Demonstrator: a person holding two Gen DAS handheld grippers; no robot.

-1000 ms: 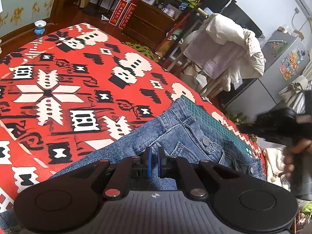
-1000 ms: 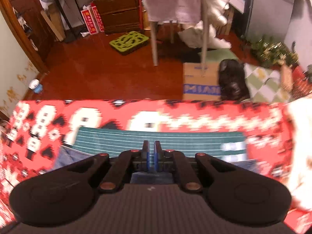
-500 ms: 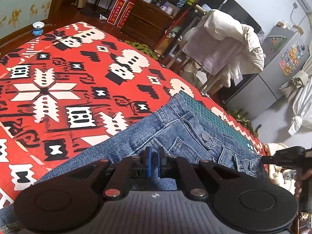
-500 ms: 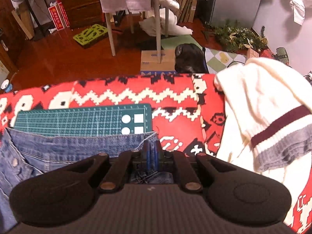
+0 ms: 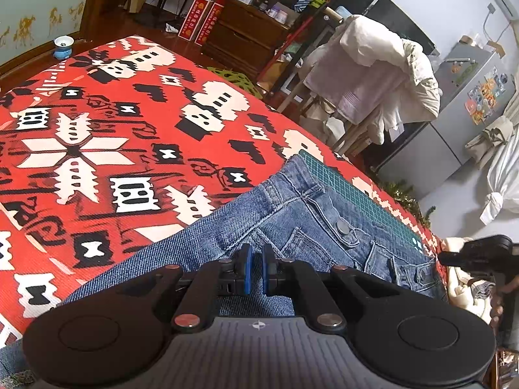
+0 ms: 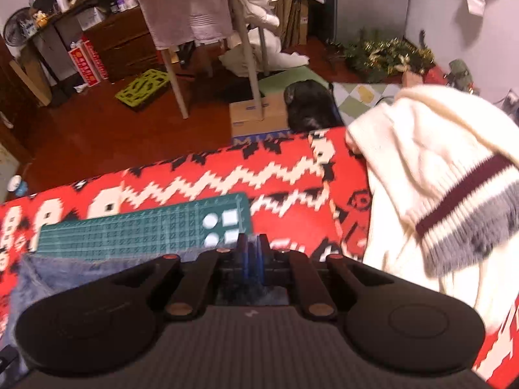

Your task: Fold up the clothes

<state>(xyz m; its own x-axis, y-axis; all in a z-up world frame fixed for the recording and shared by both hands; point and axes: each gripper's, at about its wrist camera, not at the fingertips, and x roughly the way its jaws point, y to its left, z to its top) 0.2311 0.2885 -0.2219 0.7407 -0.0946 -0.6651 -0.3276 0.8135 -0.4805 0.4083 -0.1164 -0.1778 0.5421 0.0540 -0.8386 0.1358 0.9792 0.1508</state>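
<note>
Blue jeans (image 5: 292, 220) lie on a red patterned blanket (image 5: 97, 129), their buttoned waistband resting on a green cutting mat (image 5: 366, 194). My left gripper (image 5: 254, 267) sits low on the denim below the waistband, pads nearly together with cloth between them. My right gripper (image 6: 251, 256) is shut on the right end of the jeans (image 6: 65, 272), with frayed denim pinched between the blurred pads in front of the mat (image 6: 129, 230). Its black body (image 5: 480, 249), held by a hand, shows at the right edge of the left wrist view.
A cream knitted sweater (image 6: 438, 178) with maroon and grey bands is heaped on the blanket, right of my right gripper. Beyond the blanket's far edge (image 6: 275, 149) the floor holds a cardboard box (image 6: 256, 113), a laundry rack (image 5: 373, 74) and a wooden dresser (image 5: 246, 35).
The right gripper has travelled rightwards with the denim, bringing the sweater into view, and sits lower by the jeans' right end. The left gripper has barely moved.
</note>
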